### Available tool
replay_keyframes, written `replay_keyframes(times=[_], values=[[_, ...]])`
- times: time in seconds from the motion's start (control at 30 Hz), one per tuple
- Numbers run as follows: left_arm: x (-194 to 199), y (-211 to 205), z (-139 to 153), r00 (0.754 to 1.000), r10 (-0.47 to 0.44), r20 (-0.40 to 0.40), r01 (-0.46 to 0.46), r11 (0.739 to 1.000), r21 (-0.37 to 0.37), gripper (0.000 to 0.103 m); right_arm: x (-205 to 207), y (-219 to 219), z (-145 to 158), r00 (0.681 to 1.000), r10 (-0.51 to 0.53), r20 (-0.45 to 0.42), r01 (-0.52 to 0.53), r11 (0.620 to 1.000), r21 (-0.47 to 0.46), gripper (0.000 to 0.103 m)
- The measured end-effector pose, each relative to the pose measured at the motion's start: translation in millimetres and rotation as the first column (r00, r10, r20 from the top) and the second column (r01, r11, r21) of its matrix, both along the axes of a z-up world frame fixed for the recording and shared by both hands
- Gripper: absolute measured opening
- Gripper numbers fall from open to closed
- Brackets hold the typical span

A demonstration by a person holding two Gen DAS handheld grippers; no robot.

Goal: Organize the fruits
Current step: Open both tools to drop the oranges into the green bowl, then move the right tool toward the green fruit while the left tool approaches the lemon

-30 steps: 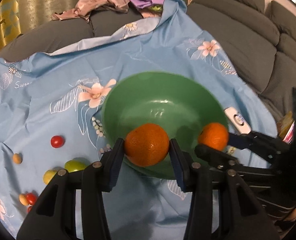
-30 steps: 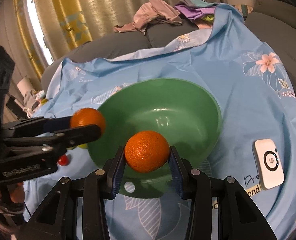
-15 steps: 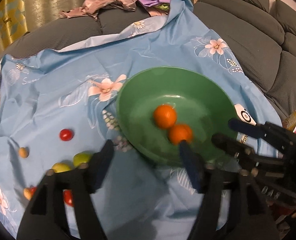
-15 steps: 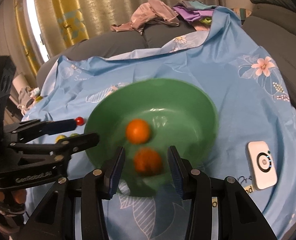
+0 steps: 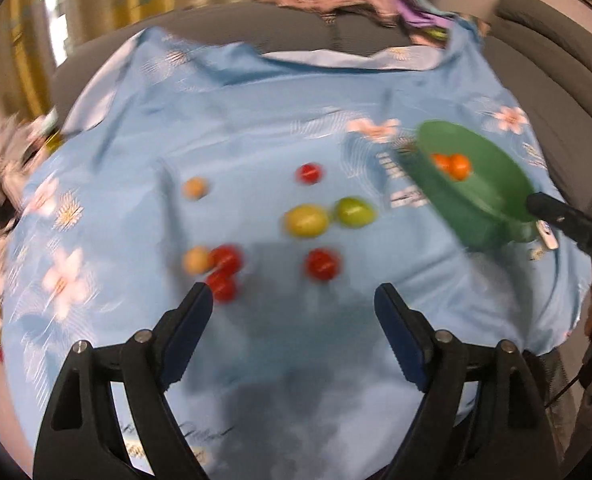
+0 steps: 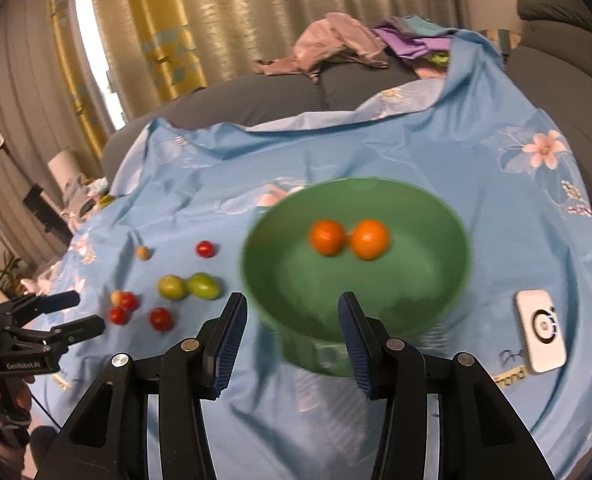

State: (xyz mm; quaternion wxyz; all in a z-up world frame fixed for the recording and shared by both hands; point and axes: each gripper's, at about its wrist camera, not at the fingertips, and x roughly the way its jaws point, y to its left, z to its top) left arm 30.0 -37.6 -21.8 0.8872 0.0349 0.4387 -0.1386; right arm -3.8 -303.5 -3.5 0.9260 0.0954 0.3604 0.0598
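Observation:
A green bowl (image 6: 452,280) on the blue floral cloth holds two oranges (image 6: 328,237) (image 6: 370,239). It also shows at the right of the left wrist view (image 5: 492,200). My right gripper (image 6: 291,312) is open and empty just in front of the bowl. My left gripper (image 5: 293,308) is open and empty above the cloth, left of the bowl, near loose fruit: several red tomatoes (image 5: 323,265), two green-yellow fruits (image 5: 307,221) (image 5: 355,212) and two small tan ones (image 5: 195,188). The same fruit shows in the right wrist view (image 6: 171,287).
A white device (image 6: 540,330) lies on the cloth right of the bowl. Clothes (image 6: 328,44) are heaped on the grey sofa behind. Curtains (image 6: 155,40) hang at the back left. The cloth's front edge drops off near both grippers.
Both grippers opened and dropped their oranges into the bowl. Then the left gripper swung left toward the loose fruit, and the right gripper drew back a little.

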Motion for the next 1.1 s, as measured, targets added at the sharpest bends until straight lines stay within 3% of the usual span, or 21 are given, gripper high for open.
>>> replay_keyframes(times=[0.3,0.6,1.1], values=[[-20.6,47.3,-14.4,0.995,0.09,-0.054,-0.092,0.995,-0.04,0.083,6.2,48.8,-1.2,0.992,0.121,-0.035,-0.122,0.992,-0.025,0.048],[-20.2,49.9,-16.2,0.997,0.06,-0.055,-0.064,0.995,-0.075,0.083,14.0,82.6,-12.7,0.978,0.187,-0.091,-0.192,0.979,-0.06,0.048],[3.4,35.3,-13.9,0.999,0.011,-0.033,-0.012,0.999,-0.041,0.084,42.7,95.6,-31.7,0.967,0.21,-0.146,-0.22,0.974,-0.058,0.048]])
